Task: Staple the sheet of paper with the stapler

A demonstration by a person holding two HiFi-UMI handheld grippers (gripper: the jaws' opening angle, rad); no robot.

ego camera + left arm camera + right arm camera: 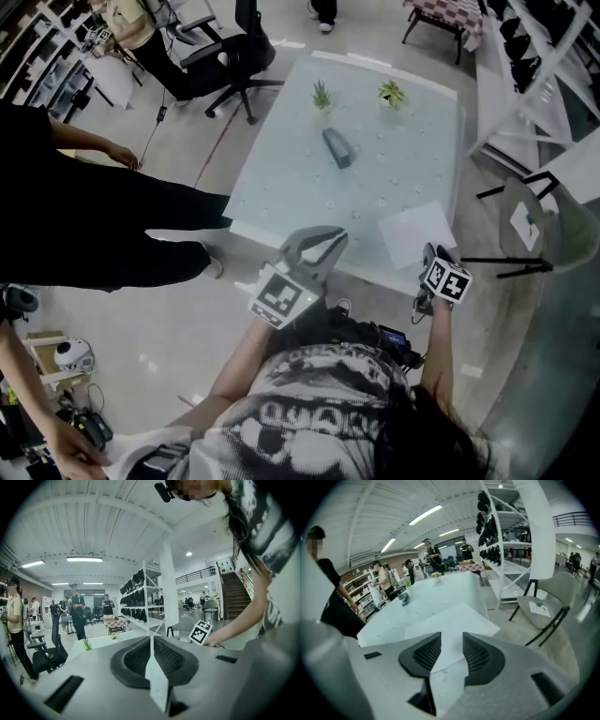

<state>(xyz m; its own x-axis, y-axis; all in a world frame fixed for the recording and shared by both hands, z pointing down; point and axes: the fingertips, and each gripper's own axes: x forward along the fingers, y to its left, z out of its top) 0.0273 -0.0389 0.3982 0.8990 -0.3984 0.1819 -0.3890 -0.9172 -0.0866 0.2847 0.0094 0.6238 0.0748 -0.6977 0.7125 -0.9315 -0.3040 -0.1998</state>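
The sheet of paper (415,232) lies flat on the worktop (281,178), by its near right corner. Its edges come close to the worktop's near and right edges. A push from a claw would probably slide so thin a sheet along the smooth top and over the edge rather than lift it. A pinch at one corner could crease it.

The stapler (337,148) stands well apart from the sheet, nearer the worktop's middle, with two small plants (322,94) beyond it at the far edge. The two must be brought together, and a loose grip could let the paper droop or slip on the way.

The right claw (433,255) hangs just over the sheet's near edge. Its jaws are spread with the paper showing in the gap, and the pads do not press on it. The left claw (330,234) sits at the near edge, jaws closed on nothing, so it must open before it can take the stapler.
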